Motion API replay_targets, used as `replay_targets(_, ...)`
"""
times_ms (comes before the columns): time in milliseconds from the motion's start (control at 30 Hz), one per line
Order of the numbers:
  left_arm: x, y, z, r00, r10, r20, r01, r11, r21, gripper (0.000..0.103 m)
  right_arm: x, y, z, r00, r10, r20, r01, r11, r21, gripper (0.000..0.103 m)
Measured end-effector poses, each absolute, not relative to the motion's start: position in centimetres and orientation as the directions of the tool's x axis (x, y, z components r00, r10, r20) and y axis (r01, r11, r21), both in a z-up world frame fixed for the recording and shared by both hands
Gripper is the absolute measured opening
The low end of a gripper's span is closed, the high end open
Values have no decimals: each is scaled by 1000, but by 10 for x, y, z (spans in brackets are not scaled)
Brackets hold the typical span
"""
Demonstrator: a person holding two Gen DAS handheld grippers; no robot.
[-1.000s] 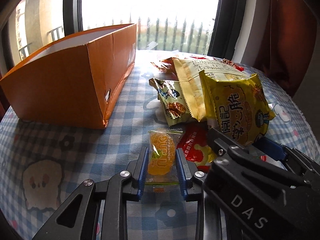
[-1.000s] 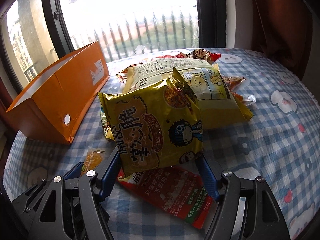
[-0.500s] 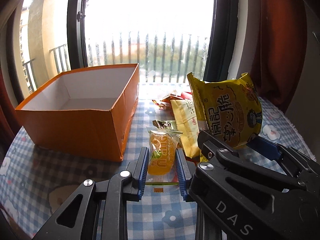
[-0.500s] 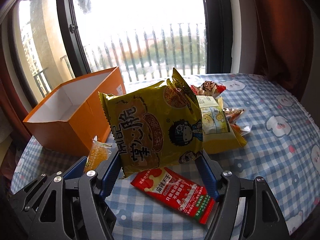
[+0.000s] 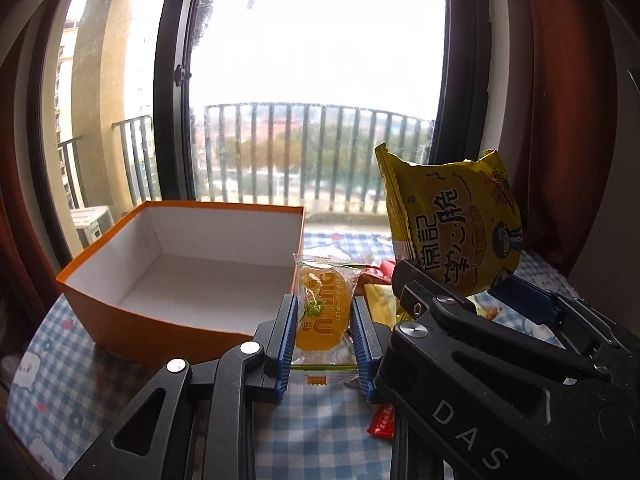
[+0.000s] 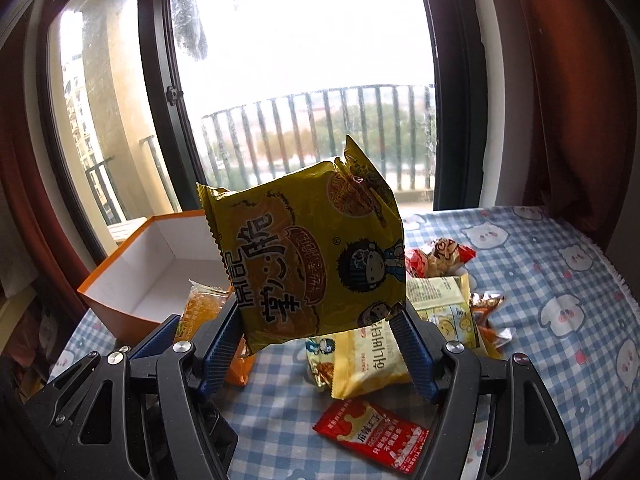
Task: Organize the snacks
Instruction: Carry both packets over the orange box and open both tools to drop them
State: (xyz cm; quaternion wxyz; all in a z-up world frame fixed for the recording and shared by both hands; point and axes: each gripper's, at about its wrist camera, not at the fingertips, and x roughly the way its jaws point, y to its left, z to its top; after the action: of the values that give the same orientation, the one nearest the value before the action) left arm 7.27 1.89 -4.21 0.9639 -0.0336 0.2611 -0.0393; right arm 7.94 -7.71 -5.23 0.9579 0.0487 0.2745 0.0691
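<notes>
red sachet [image 5: 382, 426] half hidden behind right tongs [image 5: 476, 304], orange box [image 6: 132, 280] partly behind yellow bag [image 6: 308, 264]

Blue-and-white checked cloth [image 6: 532, 280] with cartoon faces covering the desk; behind, a dark-framed window [image 5: 172, 100], balcony railing [image 5: 320, 152] outside, dark red curtain [image 6: 560, 100] at right.

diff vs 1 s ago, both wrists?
Both grippers rose off the table: left gripper lifted the orange jelly packet, right gripper lifted the yellow noodle bag. Grips unchanged. Orange box and remaining snacks stayed put.
</notes>
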Motion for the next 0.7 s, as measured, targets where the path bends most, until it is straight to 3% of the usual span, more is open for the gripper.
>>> replay_targets(400,122,69,-29,875,-43,-481,1,996,-89,25,131,-32,-32,852,221,-474,-166,974,155,75)
replay_targets(700,155,107,-52,834,14,-551,-73,994,-85,26,175,11,-52,803,293,-518,-217,955,204,75)
